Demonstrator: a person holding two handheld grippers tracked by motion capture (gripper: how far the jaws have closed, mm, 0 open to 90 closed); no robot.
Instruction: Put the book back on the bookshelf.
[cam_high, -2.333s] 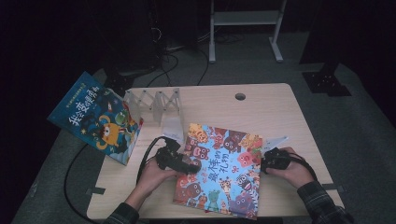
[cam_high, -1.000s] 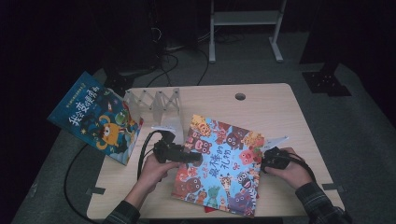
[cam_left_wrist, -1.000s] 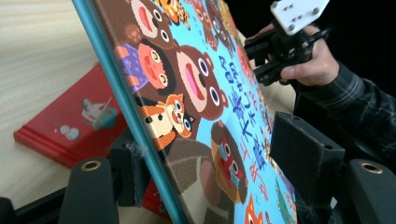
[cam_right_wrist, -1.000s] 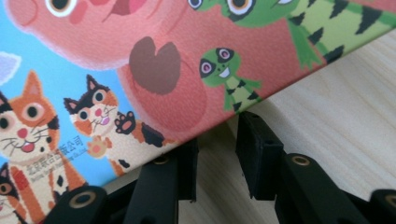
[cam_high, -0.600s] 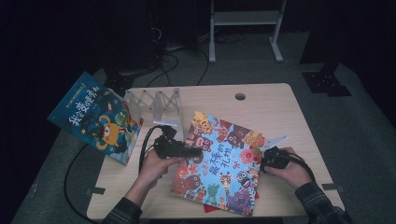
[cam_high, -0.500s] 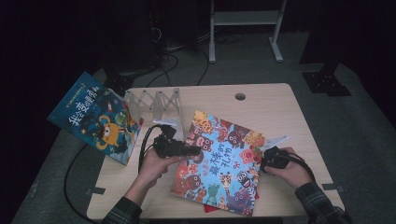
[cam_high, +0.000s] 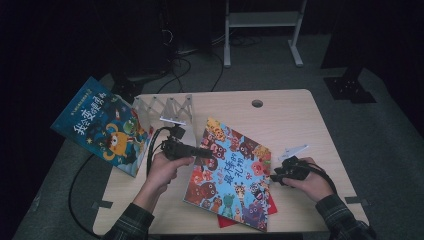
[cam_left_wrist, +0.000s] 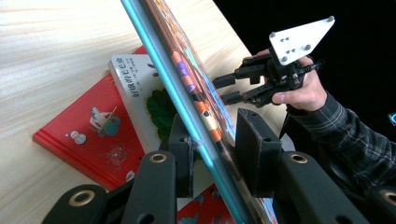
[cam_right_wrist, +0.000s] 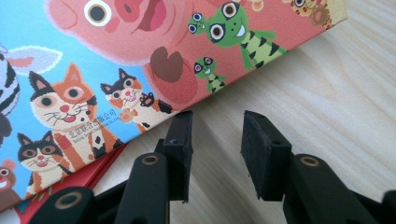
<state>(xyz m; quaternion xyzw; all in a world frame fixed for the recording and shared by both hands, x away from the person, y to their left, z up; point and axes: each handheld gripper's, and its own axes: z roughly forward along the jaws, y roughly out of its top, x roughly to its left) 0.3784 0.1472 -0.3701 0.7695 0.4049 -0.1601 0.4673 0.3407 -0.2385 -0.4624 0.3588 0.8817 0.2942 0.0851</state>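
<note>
One animal book (cam_left_wrist: 187, 74) edge between left claw (cam_left_wrist: 214, 156) pads.

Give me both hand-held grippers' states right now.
Left hand-held gripper: closing on the animal picture book.
Right hand-held gripper: open, holding nothing.

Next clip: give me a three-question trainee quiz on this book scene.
1. Which claw clamps the animal picture book: left claw or right claw?
2. True or false: something sits between the right claw's jaws.
3. What colour is the lowest book under the lifted one?
Key: 1. Left; its jaws have just been closing on the book's edge. 2. False; they have just been opening, nothing between them. 3. Red.
</note>
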